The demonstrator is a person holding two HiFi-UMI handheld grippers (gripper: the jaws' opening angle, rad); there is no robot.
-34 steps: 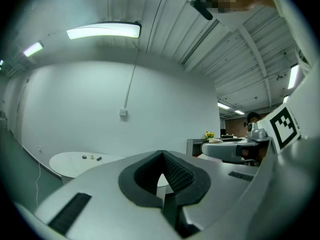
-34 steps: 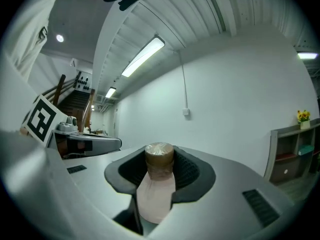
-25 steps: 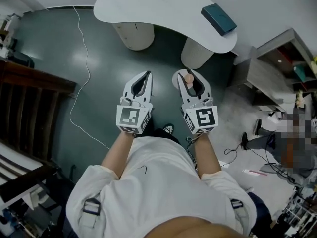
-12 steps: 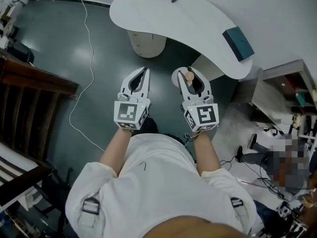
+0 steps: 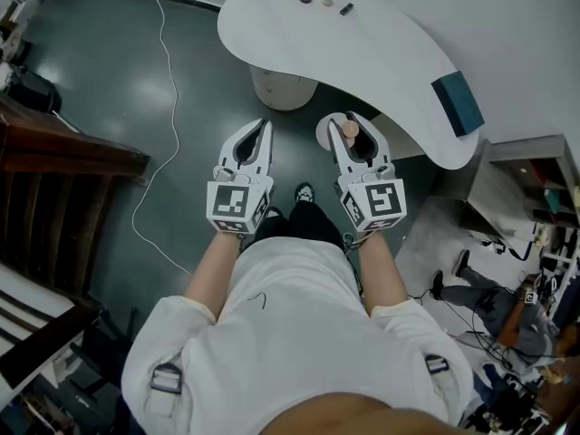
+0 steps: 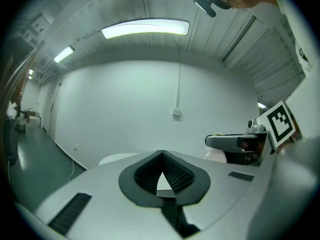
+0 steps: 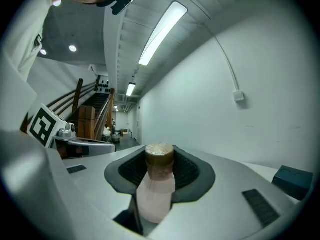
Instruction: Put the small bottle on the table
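Small bottle (image 7: 156, 189): pale body, brown cap, upright between the jaws of my right gripper (image 5: 348, 119). The jaws are partly closed, with the ribbed pads pressing on the neck just under the cap. The bottle is in the air close to the near edge of the table (image 5: 381, 53). From the head view I cannot tell whether it is over the white top yet.

Left gripper (image 5: 265, 127): jaws together, nothing in them. It is beside the right one, short of the table's near edge.

Step in hand, as I judge it: carry, then set down. I should keep the bottle vertical, bring it over the top and lower it until the base bears on the surface. Only then let the jaws part (a narrow bottle held high on the neck could tip if released early).

Room: the middle of the table is bare and broad. A teal box (image 5: 457, 103) lies at its right end, and small items (image 5: 327, 0) lie along its far edge. Both are well apart from a central landing spot. The near edge curves inward, so I should place the bottle well in from it. A cable (image 5: 168, 107) trails on the floor left of the table.
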